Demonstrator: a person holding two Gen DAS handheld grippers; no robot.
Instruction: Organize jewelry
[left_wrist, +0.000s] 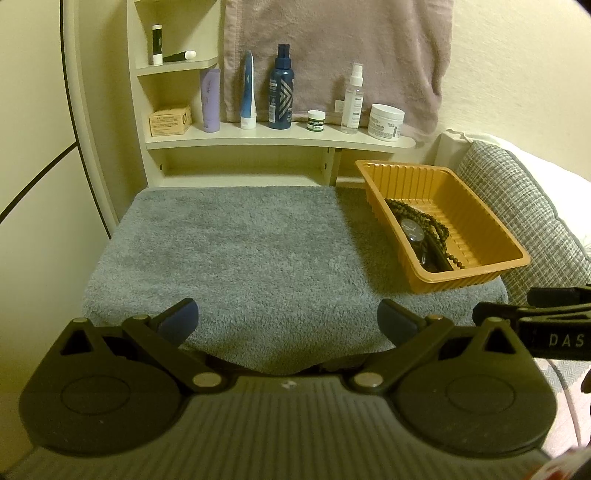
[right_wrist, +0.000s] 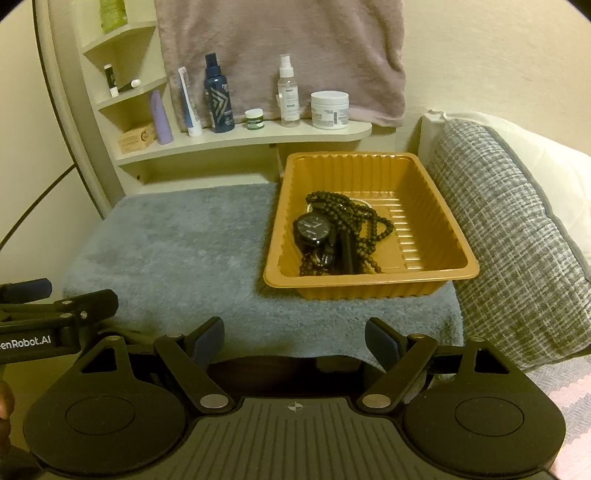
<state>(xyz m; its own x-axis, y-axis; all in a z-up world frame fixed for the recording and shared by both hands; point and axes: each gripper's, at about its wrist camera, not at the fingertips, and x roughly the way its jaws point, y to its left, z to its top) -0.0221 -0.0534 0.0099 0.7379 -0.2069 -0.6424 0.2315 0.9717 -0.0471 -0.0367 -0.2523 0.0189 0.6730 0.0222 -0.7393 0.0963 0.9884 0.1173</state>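
Observation:
An orange ribbed plastic tray (right_wrist: 424, 177) (left_wrist: 476, 206) stands at the right side of a grey towel (left_wrist: 236, 251) (right_wrist: 177, 243). Inside it lie a black wristwatch (right_wrist: 313, 228) (left_wrist: 413, 229) and dark beaded necklaces (right_wrist: 354, 218) (left_wrist: 432, 221) tangled together. My left gripper (left_wrist: 288, 321) is open and empty, above the towel's front edge, well left of the tray. My right gripper (right_wrist: 294, 341) is open and empty, at the towel's front edge, short of the tray. Each gripper shows at the edge of the other's view.
A cream shelf (left_wrist: 280, 138) behind the towel carries bottles, tubes and jars, such as a dark blue spray bottle (left_wrist: 281, 88) and a white cream jar (left_wrist: 385, 121). A mauve towel (left_wrist: 332, 48) hangs above. A grey woven cushion (right_wrist: 517, 229) sits right of the tray.

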